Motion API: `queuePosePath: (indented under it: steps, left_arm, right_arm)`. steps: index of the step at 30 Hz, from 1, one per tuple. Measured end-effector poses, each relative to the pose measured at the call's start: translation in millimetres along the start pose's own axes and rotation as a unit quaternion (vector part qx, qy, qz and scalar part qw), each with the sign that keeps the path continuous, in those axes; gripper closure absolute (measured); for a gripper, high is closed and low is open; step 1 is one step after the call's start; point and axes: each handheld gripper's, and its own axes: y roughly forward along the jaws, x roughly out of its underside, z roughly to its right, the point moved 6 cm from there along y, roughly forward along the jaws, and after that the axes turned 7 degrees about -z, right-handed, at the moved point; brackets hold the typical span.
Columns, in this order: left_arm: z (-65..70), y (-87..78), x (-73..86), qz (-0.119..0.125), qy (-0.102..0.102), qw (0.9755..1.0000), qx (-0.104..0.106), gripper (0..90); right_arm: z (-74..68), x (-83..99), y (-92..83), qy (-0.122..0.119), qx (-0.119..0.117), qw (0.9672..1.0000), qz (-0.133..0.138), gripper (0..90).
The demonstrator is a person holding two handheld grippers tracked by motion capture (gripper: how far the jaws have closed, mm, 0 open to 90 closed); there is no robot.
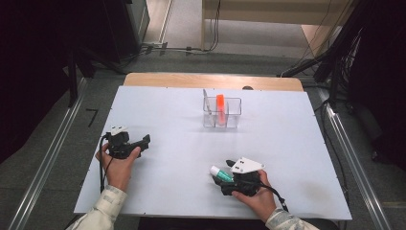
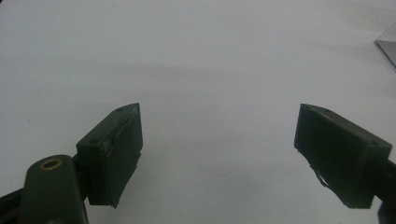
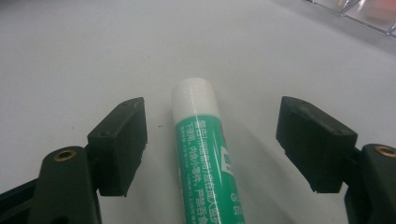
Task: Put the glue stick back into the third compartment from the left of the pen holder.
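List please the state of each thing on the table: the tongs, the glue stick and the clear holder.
Left tongs: open, nothing between the jaws.
Right tongs: open, jaws on both sides of the glue stick, not touching it.
Glue stick: lying flat on the table, white cap on.
Clear holder: upright, with an orange item standing inside.

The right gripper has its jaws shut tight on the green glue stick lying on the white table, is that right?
Not quite. The right gripper is open: in the right gripper view its jaws stand apart on either side of the green glue stick, touching neither side. The stick does lie on the white table.
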Motion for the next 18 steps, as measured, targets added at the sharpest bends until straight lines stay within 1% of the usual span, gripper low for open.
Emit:
queuePosePath:
  steps: [3, 8, 11, 16, 18]
  left_arm:
    - [0.4, 0.4, 0.1, 0.000, 0.000, 1.0000, 0.000, 16.6]
    - [0.7, 0.4, 0.1, 0.000, 0.000, 1.0000, 0.001, 16.7]
    - [0.7, 0.5, 0.1, 0.000, 0.000, 1.0000, 0.001, 16.7]
    - [0.7, 0.5, 0.1, 0.000, 0.000, 1.0000, 0.001, 16.7]
    - [0.7, 0.5, 0.0, 0.000, 0.000, 1.0000, 0.001, 16.7]
  right_arm:
    - [-0.4, 0.0, 0.9, -0.002, 0.001, 1.0000, -0.004, 25.2]
    - [-2.2, -0.1, 4.6, -0.011, 0.000, 0.9997, -0.020, 27.7]
    - [-2.8, -0.1, 6.6, -0.013, 0.002, 0.9994, -0.031, 29.2]
    - [-2.9, -0.5, 8.4, -0.015, 0.002, 0.9992, -0.036, 32.2]
    - [-2.8, -0.6, 9.0, -0.012, 0.002, 0.9992, -0.038, 34.1]
